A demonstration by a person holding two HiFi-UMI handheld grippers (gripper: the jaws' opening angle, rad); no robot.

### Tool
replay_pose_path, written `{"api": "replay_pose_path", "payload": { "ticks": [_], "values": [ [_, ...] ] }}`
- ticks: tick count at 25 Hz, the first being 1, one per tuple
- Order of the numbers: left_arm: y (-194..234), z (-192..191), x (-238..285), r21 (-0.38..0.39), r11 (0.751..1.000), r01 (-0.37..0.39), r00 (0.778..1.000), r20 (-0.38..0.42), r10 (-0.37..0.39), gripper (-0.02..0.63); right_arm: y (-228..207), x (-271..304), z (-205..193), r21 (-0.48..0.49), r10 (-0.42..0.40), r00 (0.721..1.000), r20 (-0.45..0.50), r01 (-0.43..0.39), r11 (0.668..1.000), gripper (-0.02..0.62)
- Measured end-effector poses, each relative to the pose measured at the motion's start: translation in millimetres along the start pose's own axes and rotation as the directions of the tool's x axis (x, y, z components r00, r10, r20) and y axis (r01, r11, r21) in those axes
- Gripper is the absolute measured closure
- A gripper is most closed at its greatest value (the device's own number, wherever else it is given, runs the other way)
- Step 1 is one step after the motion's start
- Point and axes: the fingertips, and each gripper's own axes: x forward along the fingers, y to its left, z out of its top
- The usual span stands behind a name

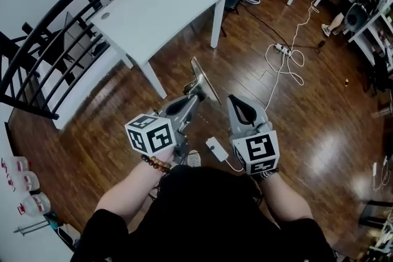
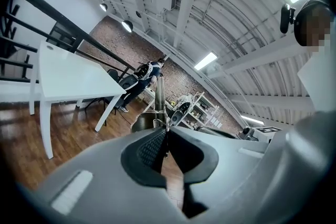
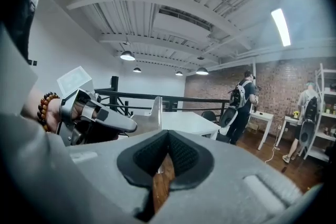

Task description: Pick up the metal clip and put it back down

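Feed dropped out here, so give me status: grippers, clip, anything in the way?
Left gripper shut on metal clip, in the air above wood floor. Right gripper shut, empty, alongside. White table ahead.

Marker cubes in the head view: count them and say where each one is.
2. One marker cube sits on the left gripper, left of centre; the second cube sits on the right gripper, right of centre. None appears hidden.
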Motion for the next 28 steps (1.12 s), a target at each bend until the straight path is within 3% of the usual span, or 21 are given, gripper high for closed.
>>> {"api": "replay_pose_path", "payload": {
  "ticks": [13, 22, 28],
  "values": [
    [53, 57, 1, -0.026, 0.997, -0.073, 0.991, 0.114, 0.075, 0.583, 17, 82, 39, -0.071, 0.141, 0.989, 0.038, -0.138, 0.988, 0.603],
    [84, 78, 51, -0.065, 0.983, -0.172, 0.971, 0.155, 0.18, 0.583, -30, 136, 41, -0.073, 0.248, 0.967, 0.063, -0.244, 0.967, 0.603],
    [98, 99, 111, -0.11, 0.961, -0.253, 0.945, 0.184, 0.27, 0.583, -89, 178, 40, -0.067, 0.346, 0.936, 0.063, -0.342, 0.937, 0.603]
  ]
}}
